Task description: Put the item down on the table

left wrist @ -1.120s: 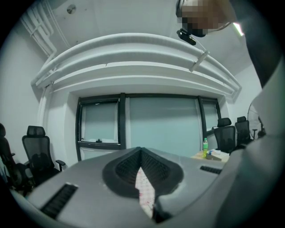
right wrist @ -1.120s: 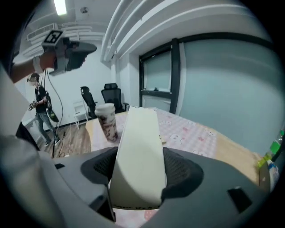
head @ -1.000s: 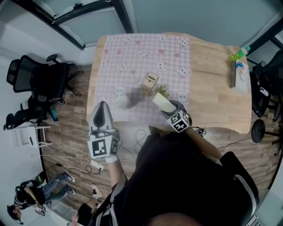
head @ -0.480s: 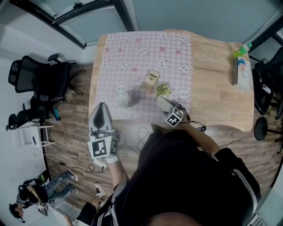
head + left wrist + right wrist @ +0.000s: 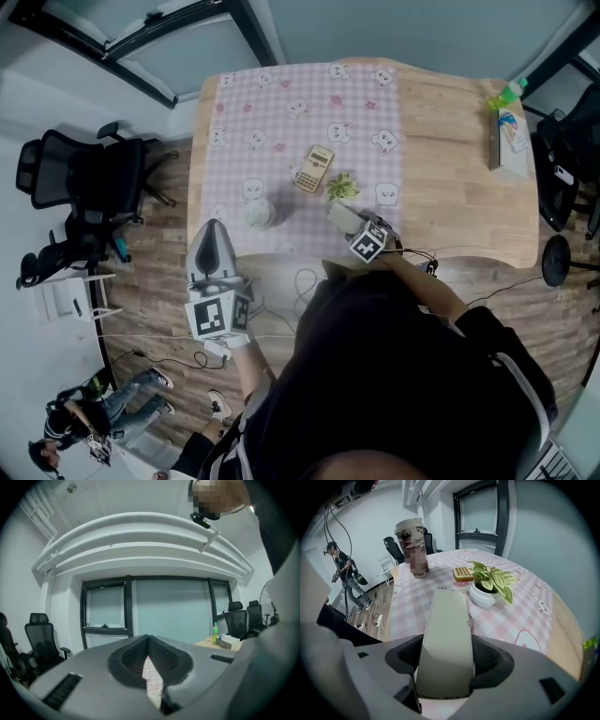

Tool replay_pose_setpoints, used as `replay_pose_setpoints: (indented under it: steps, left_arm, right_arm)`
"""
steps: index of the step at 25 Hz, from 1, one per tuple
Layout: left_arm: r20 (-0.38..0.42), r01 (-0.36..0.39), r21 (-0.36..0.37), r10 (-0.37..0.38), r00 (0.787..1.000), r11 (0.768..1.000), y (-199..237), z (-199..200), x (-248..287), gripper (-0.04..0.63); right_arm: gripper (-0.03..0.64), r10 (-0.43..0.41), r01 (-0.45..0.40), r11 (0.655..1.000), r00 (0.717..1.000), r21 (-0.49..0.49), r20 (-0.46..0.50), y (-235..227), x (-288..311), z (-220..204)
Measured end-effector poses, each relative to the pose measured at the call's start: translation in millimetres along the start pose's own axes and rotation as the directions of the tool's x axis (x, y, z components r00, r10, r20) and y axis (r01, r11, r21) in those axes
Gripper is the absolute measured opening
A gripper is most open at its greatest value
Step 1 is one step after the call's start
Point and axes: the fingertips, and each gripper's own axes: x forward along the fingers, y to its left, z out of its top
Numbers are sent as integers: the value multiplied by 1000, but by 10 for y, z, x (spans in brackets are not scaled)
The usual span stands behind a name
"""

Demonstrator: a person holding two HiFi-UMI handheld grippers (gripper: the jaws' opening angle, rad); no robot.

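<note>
My right gripper (image 5: 354, 228) (image 5: 447, 659) is shut on a long beige box (image 5: 342, 217) (image 5: 446, 620), with a jaw against each long side. It holds the box low and nearly flat over the pink checked cloth (image 5: 281, 112) near the table's front edge, just short of a small potted plant (image 5: 343, 187) (image 5: 488, 586). My left gripper (image 5: 213, 236) (image 5: 149, 670) hangs off the table's front left, shut and empty, pointing up towards the window. Only a sliver of cloth shows between its jaws.
A calculator (image 5: 313, 170) (image 5: 464, 573) lies beyond the plant and a paper cup (image 5: 259, 215) (image 5: 413, 545) stands to the left. A tissue box (image 5: 507, 142) and a green bottle (image 5: 507, 92) sit at the table's far right. Office chairs (image 5: 84, 178) stand on the left and cables (image 5: 305, 281) trail by the front edge.
My right gripper has brought the box lower and flatter, closer to the cloth beside the plant. The left gripper has stayed where it was.
</note>
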Motion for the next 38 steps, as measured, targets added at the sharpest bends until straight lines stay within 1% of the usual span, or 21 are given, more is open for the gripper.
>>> replay_pose_setpoints:
  steps: [3,7,10,15,18,28,33,35,38]
  left_arm:
    - [7,2,-20,-2,1000,1000,-5,21,-6,-6]
    - [10,9,-16,-9,1000,1000,-20,36,-7,-6]
    - [11,2,-23,-1,1000,1000,-10,35,-9,-6]
    - [22,14,-43,-13,1000,999,-50,55,12,-6]
    - [13,8,-32,-7,1000,999,-25,31,4,-6]
    - [16,16,-41,-15,1000,999,-51,52,-35,-6]
    - [17,5,-45,-4,1000,999,-5,34,-69,-6]
    - [20,5,-51,-4,1000,999,4,28,-81,-6]
    - [17,3,-57,-2,1000,998,0,22,-102,-6]
  right_arm:
    - [324,2,-2,1000,1000,2,2,0,-1,11]
    - [324,6,-6,1000,1000,1,5,0,-8,1]
    - [324,10,-10,1000,1000,3,5,1,-6,6]
    - [324,14,-14,1000,1000,3,3,-4,6,1]
    - [324,12,-12,1000,1000,2,5,-3,12,5]
    - [324,5,-5,1000,1000,4,21,6,-10,8]
    - [325,10,-11,1000,1000,26,22,1,-7,-1]
    - [376,35,-37,998,999,54,35,28,-1,15]
    - [427,52,-57,996,997,74,60,72,-7,68]
